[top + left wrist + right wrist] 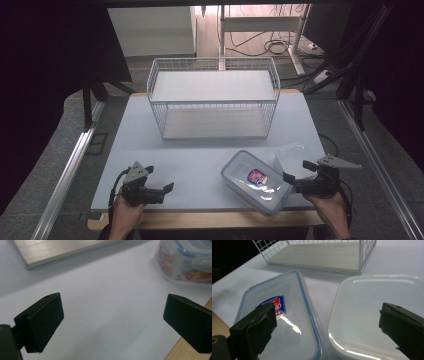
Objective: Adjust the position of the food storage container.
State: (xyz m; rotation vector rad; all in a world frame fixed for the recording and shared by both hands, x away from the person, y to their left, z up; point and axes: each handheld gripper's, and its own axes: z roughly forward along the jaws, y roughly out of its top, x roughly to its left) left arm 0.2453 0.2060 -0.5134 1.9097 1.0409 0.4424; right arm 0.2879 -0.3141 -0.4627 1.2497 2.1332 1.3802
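Hovering right tongs (325, 327) astride both container lids' (279, 322) adjoining edges.

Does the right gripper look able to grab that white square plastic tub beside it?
Probably yes: the right gripper hangs open right by the white square plastic tub, nothing between them.

Glossy clear plastic box (279, 322); white wire basket (214, 97); matt table (200, 160).
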